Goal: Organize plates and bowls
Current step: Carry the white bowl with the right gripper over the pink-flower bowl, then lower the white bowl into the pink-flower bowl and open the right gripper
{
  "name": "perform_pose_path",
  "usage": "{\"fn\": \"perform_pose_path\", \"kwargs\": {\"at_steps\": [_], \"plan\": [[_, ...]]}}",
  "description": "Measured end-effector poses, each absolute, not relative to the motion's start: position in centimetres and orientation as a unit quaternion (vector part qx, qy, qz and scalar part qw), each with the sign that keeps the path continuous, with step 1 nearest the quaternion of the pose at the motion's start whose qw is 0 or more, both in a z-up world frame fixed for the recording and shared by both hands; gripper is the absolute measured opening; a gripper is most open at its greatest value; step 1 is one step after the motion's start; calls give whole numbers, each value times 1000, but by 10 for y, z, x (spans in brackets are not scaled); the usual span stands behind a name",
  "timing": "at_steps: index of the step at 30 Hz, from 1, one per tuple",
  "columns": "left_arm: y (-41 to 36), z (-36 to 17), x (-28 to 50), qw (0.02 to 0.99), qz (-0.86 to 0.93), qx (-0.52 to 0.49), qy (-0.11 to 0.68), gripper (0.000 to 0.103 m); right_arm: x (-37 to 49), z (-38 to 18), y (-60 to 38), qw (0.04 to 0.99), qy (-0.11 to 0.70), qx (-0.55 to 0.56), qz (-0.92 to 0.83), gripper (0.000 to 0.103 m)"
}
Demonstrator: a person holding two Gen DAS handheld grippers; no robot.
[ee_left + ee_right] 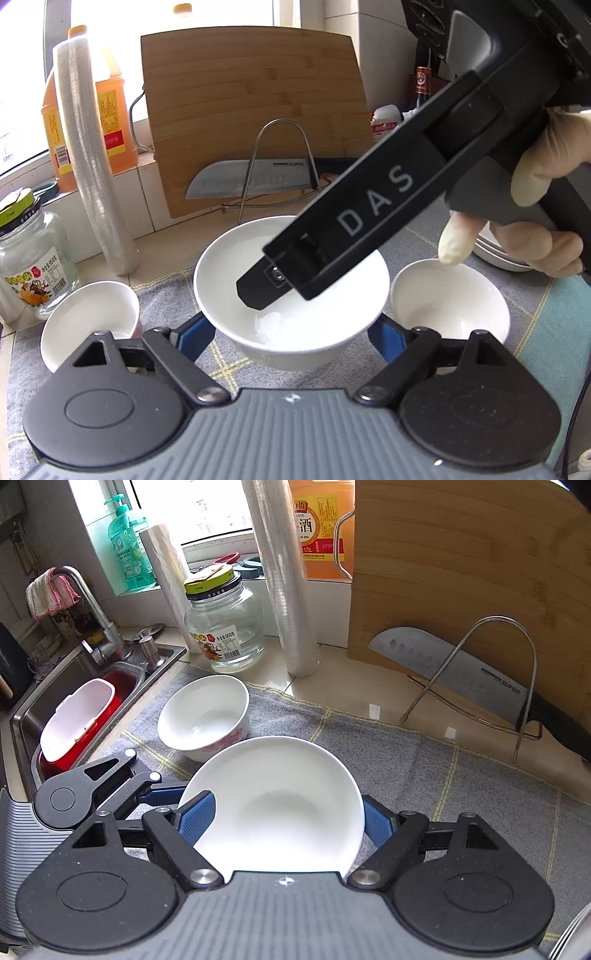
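Note:
A wide white bowl (273, 332) sits on the grey checked cloth (436, 236), between the blue pads of my left gripper (291, 338), whose jaws stand wide around its sides. My right gripper (284, 821) reaches in from the right; in the left wrist view its black finger (280, 280) dips inside the bowl. In the right wrist view the same bowl (280, 805) lies between its blue pads (195, 821). A smaller white bowl (88, 321) stands left, also in the right wrist view (203, 716). Another white bowl (450, 299) stands right.
A bamboo cutting board (255, 110) and a knife (251, 179) in a wire rack stand behind. A glass jar (33, 266), a film roll (92, 158) and an orange bottle (110, 110) stand left. A sink (74, 709) with a red tub lies further left. Plates (498, 254) are at right.

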State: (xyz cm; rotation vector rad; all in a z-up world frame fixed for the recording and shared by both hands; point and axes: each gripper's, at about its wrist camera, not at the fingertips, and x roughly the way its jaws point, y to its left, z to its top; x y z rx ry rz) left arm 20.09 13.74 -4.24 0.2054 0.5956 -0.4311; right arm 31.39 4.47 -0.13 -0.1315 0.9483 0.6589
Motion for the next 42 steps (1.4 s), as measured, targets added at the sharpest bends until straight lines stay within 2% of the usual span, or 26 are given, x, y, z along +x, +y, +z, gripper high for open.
{"fn": "perform_pose_path", "kwargs": {"at_steps": [15,42], "plan": [[91,-31,175,912,-285,116,272,89,268,18,-18,864,436,-34,248,88],[50,-58,181,884,-323,137,309,89,256,-11,-65,861,466,-4,203,88]]}}
